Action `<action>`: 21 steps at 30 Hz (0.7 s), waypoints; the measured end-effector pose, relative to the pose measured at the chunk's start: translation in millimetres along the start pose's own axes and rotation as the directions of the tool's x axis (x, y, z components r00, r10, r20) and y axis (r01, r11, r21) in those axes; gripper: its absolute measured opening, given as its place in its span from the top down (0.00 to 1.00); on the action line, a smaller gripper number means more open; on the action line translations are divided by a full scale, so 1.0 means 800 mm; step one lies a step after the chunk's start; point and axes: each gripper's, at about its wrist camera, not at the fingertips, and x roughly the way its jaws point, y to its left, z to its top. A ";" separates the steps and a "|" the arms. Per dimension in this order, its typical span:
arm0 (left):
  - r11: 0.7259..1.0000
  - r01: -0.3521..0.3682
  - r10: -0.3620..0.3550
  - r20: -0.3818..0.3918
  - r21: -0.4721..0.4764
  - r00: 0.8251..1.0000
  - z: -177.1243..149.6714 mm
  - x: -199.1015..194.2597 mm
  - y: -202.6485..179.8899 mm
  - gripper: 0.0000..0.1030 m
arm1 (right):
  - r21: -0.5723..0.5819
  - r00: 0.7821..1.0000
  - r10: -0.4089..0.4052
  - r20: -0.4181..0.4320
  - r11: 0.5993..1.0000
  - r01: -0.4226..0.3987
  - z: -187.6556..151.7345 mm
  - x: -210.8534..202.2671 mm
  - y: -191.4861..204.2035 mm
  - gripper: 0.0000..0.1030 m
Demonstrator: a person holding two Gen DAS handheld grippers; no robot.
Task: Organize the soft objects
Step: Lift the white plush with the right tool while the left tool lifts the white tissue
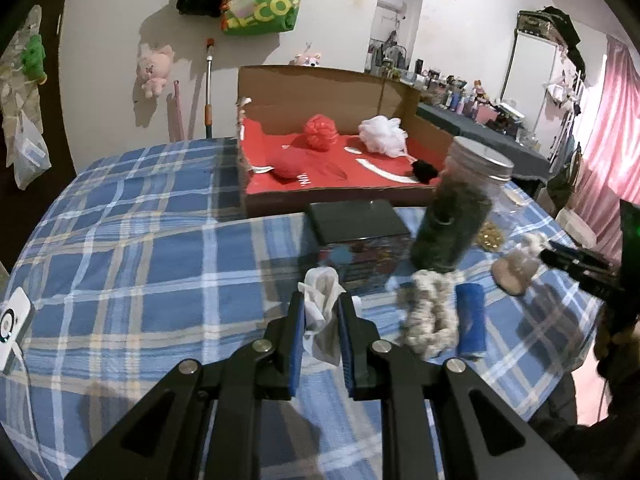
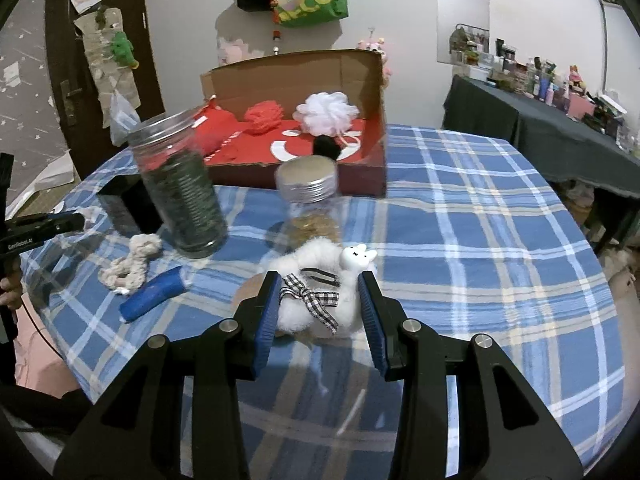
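Crumpled white cloth (image 1: 320,312), thin and limp, is pinched between the blue ribbed pads of the left gripper (image 1: 321,304) above the plaid tablecloth (image 1: 140,240). Fluffy white plush (image 2: 320,300), gingham-bowed, is clamped by the right gripper (image 2: 320,288). Cardboard box (image 2: 296,76), red-lined, is set beyond, holding mesh puffs.

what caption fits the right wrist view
Right gripper shut on a fluffy white toy, cardboard box beyond.
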 end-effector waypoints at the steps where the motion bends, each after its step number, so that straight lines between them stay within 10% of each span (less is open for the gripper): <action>1: 1.000 -0.008 0.008 0.000 0.003 1.000 0.001 0.001 0.004 0.84 | -0.002 1.000 -0.011 -0.003 1.000 0.011 0.002 0.001 -0.004 0.64; 21: 0.993 -0.007 0.010 -0.021 0.121 1.000 0.050 0.055 0.052 0.84 | -0.113 0.994 -0.104 -0.014 0.988 0.102 0.050 0.044 -0.046 0.64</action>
